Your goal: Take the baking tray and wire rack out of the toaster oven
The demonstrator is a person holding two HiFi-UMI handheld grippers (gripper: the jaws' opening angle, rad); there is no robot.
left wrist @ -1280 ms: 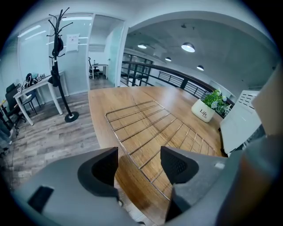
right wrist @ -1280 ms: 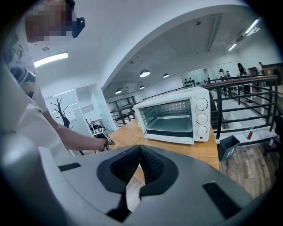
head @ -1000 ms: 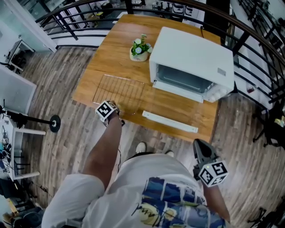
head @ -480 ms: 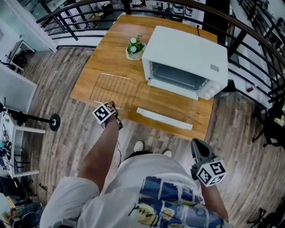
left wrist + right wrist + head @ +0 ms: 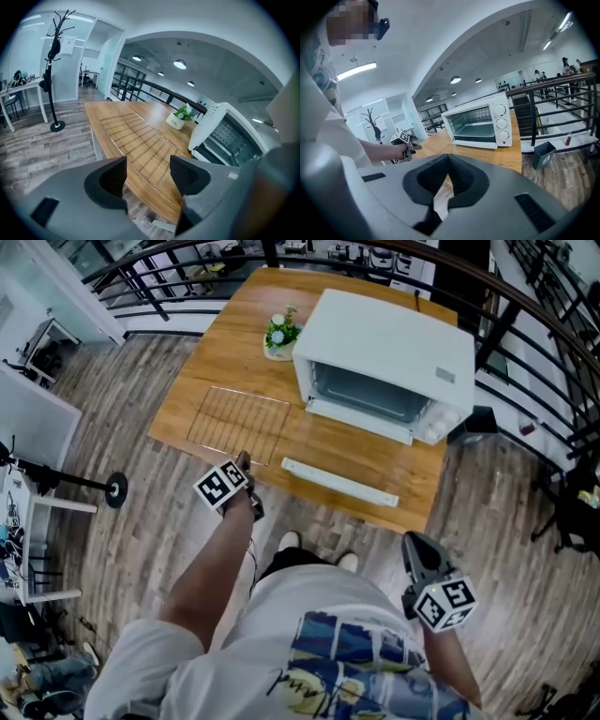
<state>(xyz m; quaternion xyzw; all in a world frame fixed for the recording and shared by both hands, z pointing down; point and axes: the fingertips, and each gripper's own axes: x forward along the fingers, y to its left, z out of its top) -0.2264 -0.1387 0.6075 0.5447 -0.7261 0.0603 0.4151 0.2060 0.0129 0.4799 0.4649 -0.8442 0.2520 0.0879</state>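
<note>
Your light wooden table (image 5: 202,357) holds the silver wire rack (image 5: 239,423), flat, left of the open white toaster oven (image 5: 394,343), whose inside is hard to make out. Your left gripper (image 5: 242,463) gapes empty near the rack's edge. Your right gripper (image 5: 418,547), clenched on nothing, hangs well back.

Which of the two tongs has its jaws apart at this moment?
The left tongs: the jaws stand apart with nothing between them, pointed at the wire rack. The right tongs have their jaws together and empty.
</note>
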